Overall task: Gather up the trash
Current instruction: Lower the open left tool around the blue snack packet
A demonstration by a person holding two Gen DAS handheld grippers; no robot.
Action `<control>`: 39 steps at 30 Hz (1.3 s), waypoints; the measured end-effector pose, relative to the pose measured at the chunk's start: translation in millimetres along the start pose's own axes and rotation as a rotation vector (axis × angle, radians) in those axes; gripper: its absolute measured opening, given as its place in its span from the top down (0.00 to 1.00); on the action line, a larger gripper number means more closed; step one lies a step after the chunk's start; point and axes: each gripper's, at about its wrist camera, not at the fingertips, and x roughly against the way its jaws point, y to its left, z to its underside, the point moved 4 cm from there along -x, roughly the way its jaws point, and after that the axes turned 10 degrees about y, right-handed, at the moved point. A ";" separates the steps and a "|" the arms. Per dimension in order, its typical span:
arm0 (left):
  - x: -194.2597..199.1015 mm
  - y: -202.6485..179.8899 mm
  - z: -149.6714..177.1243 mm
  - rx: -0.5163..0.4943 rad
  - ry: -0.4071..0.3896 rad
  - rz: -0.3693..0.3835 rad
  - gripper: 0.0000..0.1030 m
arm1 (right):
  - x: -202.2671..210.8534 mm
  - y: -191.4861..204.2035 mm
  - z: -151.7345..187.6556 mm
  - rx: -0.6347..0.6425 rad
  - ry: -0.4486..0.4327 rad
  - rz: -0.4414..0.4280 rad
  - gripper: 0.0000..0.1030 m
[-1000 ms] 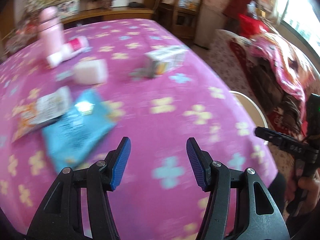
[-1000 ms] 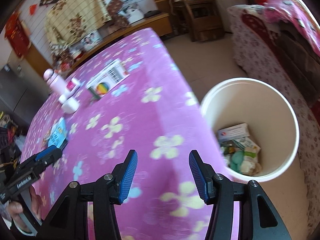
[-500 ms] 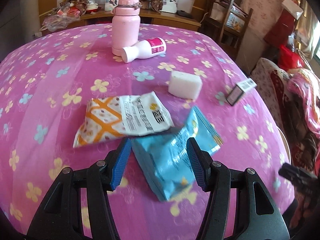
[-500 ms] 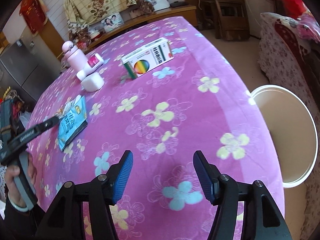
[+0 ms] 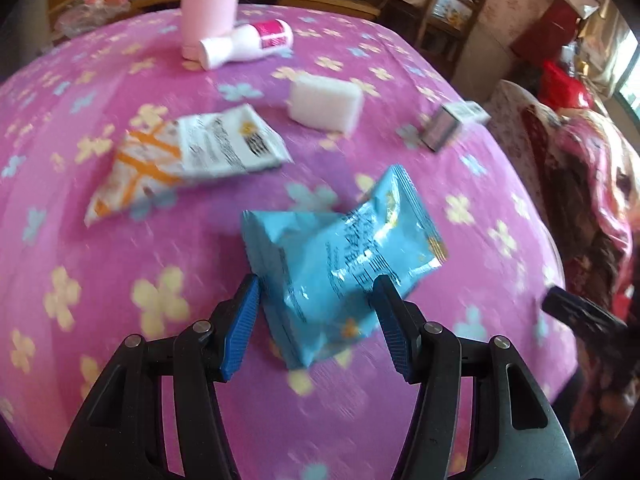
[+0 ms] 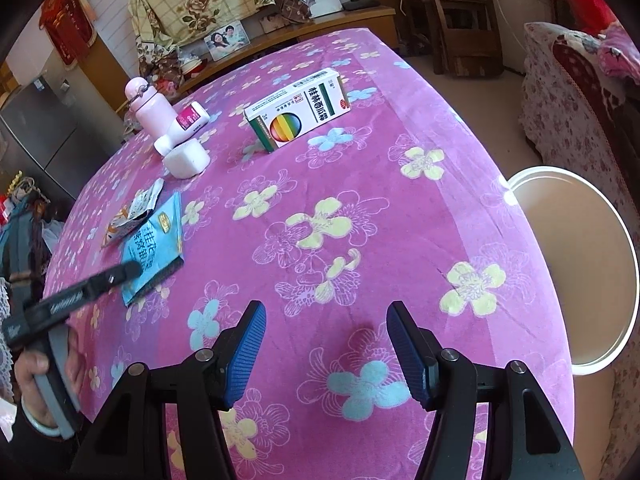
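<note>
Trash still lies on the surface (image 6: 360, 184): the blue packet (image 5: 340, 256), and beyond it the orange-and-white wrapper (image 5: 188, 156), the white block (image 5: 325, 104) and the medicine box (image 6: 298, 110). The bin (image 6: 576, 360) stands on the floor off the surface's edge, far from the blue packet; its contents are hidden. So collecting looks mid-way at best.

The left claw (image 5: 316, 320) is half open, straddling the blue packet's near end without pinching it. The right claw (image 6: 324, 356) has just been opening and holds nothing.
</note>
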 end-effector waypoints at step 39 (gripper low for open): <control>14.1 -45.5 10.2 -0.037 -0.030 0.100 0.30 | -1.7 -2.0 3.0 -0.015 0.011 -0.029 0.40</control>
